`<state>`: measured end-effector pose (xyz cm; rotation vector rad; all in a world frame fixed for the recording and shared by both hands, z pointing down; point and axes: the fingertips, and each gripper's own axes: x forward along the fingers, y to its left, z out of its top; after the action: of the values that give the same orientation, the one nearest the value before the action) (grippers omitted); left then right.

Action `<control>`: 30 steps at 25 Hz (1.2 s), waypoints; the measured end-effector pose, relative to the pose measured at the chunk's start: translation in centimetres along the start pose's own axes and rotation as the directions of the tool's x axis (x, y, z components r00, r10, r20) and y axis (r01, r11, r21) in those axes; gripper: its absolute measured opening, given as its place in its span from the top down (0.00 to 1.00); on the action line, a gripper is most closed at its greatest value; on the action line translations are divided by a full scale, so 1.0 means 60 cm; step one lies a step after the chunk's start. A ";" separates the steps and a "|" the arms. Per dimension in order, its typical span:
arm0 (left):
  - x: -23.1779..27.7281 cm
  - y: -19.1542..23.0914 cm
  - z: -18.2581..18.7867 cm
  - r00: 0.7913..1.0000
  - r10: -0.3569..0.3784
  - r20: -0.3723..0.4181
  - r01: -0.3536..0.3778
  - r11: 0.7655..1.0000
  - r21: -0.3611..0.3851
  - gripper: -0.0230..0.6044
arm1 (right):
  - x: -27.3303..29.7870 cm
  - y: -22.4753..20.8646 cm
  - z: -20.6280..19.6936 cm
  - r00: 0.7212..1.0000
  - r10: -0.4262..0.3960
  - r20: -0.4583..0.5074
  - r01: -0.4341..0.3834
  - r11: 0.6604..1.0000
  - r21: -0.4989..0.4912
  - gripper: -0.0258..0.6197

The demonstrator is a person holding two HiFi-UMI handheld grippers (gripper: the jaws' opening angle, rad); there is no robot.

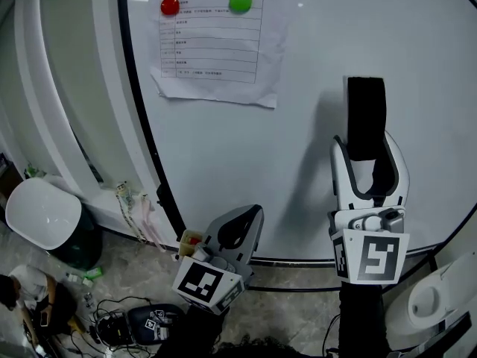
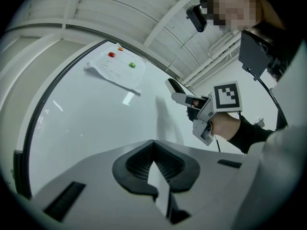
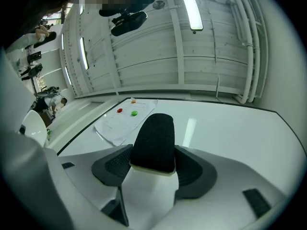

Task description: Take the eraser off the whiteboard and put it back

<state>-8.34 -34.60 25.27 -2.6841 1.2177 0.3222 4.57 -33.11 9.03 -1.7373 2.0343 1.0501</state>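
Observation:
The eraser (image 1: 367, 118), black felt on a white body, stands upright between the jaws of my right gripper (image 1: 369, 155), which is shut on it in front of the whiteboard (image 1: 417, 43). In the right gripper view the eraser (image 3: 154, 140) fills the gap between the dark pads, felt side facing the camera. The left gripper view shows the eraser (image 2: 174, 86) close to the board, with its shadow lying apart from it. My left gripper (image 1: 237, 228) hangs low by the board's bottom edge, its jaws shut with nothing between them (image 2: 154, 169).
A printed sheet (image 1: 216, 36) is pinned to the board's upper left by a red magnet (image 1: 170, 6) and a green magnet (image 1: 240, 1). A small yellow box (image 1: 191, 239) sits at the board's lower frame. A white bin (image 1: 43, 211) and cables (image 1: 119, 319) lie on the floor at the left.

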 end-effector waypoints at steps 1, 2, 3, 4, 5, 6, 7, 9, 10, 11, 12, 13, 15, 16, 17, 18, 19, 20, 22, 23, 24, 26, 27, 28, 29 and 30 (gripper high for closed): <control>0.000 -0.001 -0.002 1.000 -0.001 -0.004 0.001 1.000 -0.002 0.95 | -0.009 0.004 -0.007 1.000 0.005 -0.004 -0.005 1.000 0.001 0.53; 0.001 -0.002 -0.004 1.000 -0.001 -0.006 0.001 1.000 -0.004 0.95 | -0.019 0.007 -0.017 1.000 0.009 -0.006 -0.009 1.000 0.011 0.53; 0.001 -0.002 -0.005 1.000 0.000 -0.006 0.000 1.000 -0.005 0.95 | -0.029 0.011 -0.027 1.000 0.013 -0.004 -0.013 1.000 0.026 0.53; 0.001 -0.002 -0.005 1.000 0.001 -0.004 -0.001 1.000 -0.005 0.95 | -0.038 0.015 -0.034 1.000 0.020 -0.005 -0.020 0.999 0.036 0.53; 0.001 -0.003 -0.005 1.000 0.002 -0.003 -0.002 1.000 -0.005 0.95 | -0.045 0.018 -0.038 1.000 0.027 -0.015 -0.026 0.999 0.032 0.53; 0.002 -0.003 -0.006 1.000 0.002 -0.003 -0.002 1.000 -0.006 0.95 | -0.051 0.021 -0.043 0.999 0.030 -0.035 -0.029 0.999 0.021 0.53; 0.002 -0.004 -0.006 1.000 0.002 -0.003 -0.002 1.000 -0.006 0.95 | -0.058 0.022 -0.049 0.998 0.030 -0.053 -0.029 0.999 0.012 0.53; 0.004 -0.006 -0.009 1.000 0.000 -0.005 0.000 1.000 -0.007 0.95 | -0.071 0.023 -0.060 0.997 0.030 -0.071 -0.029 1.000 0.011 0.53; 0.004 -0.007 -0.010 1.000 -0.001 -0.005 0.001 1.000 -0.009 0.95 | -0.077 0.023 -0.063 0.997 0.029 -0.075 -0.028 1.000 0.014 0.53; 0.005 -0.008 -0.012 1.000 -0.001 -0.006 0.001 1.000 -0.011 0.95 | -0.081 0.023 -0.066 0.997 0.026 -0.077 -0.025 1.000 0.019 0.53; 0.006 -0.010 -0.013 1.000 -0.002 -0.006 0.002 1.000 -0.012 0.95 | -0.085 0.021 -0.067 0.997 0.023 -0.078 -0.021 1.000 0.023 0.53; 0.008 -0.011 -0.015 1.000 -0.003 -0.006 0.003 1.000 -0.013 0.95 | -0.088 0.020 -0.068 0.997 0.019 -0.078 -0.017 1.000 0.026 0.53; 0.010 -0.017 -0.018 1.000 -0.008 -0.008 0.008 1.000 -0.008 0.95 | -0.091 0.016 -0.069 0.997 0.014 -0.074 -0.011 1.000 0.028 0.53; 0.012 -0.020 -0.019 1.000 -0.011 -0.007 0.011 1.000 -0.006 0.95 | -0.094 0.013 -0.070 0.997 0.011 -0.070 -0.009 1.000 0.030 0.53; 0.013 -0.022 -0.018 1.000 -0.012 -0.006 0.012 1.000 -0.011 0.95 | -0.096 0.011 -0.071 0.998 0.009 -0.063 -0.007 0.999 0.032 0.53; 0.014 -0.024 -0.019 1.000 -0.013 -0.006 0.013 1.000 -0.016 0.95 | -0.098 0.009 -0.071 0.998 0.009 -0.056 -0.007 0.999 0.033 0.53; 0.014 -0.024 -0.020 1.000 -0.015 -0.008 0.015 1.000 -0.018 0.95 | -0.097 0.008 -0.067 0.999 0.012 -0.048 -0.010 0.999 0.031 0.53; 0.015 -0.025 -0.021 1.000 -0.015 -0.011 0.015 1.000 -0.016 0.95 | -0.095 0.007 -0.062 0.999 0.015 -0.040 -0.014 0.999 0.029 0.53; 0.015 -0.024 -0.022 1.000 -0.011 -0.017 0.011 1.000 -0.006 0.95 | -0.094 0.002 -0.058 0.999 0.013 -0.038 -0.012 1.000 0.026 0.53; 0.016 -0.024 -0.022 1.000 -0.008 -0.019 0.008 1.000 0.000 0.95 | -0.094 -0.002 -0.058 0.999 0.010 -0.042 -0.009 1.000 0.025 0.53; 0.018 -0.024 -0.022 1.000 -0.006 -0.020 0.006 1.000 0.004 0.95 | -0.095 -0.004 -0.059 0.999 0.010 -0.043 -0.009 1.000 0.024 0.53; 0.020 -0.022 -0.022 1.000 0.001 -0.022 -0.001 1.000 0.011 0.95 | -0.094 -0.005 -0.058 0.999 0.016 -0.036 -0.015 1.000 0.026 0.53; 0.021 -0.022 -0.023 1.000 0.004 -0.026 -0.004 1.000 0.016 0.95 | -0.094 -0.006 -0.057 0.999 0.018 -0.032 -0.017 0.999 0.028 0.53; 0.020 -0.022 -0.024 1.000 0.006 -0.030 -0.005 1.000 0.023 0.95 | -0.094 -0.007 -0.056 0.999 0.019 -0.033 -0.018 0.999 0.028 0.53; 0.020 -0.024 -0.025 0.999 0.007 -0.034 -0.006 1.000 0.031 0.95 | -0.094 -0.008 -0.056 0.999 0.019 -0.036 -0.018 1.000 0.025 0.53; 0.021 -0.025 -0.025 0.999 0.007 -0.037 -0.005 0.999 0.040 0.95 | -0.094 -0.009 -0.055 0.999 0.018 -0.039 -0.017 1.000 0.024 0.53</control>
<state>-6.22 -34.88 26.48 -2.6646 1.2296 0.2466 7.27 -31.13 14.68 -1.7445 2.0809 1.0010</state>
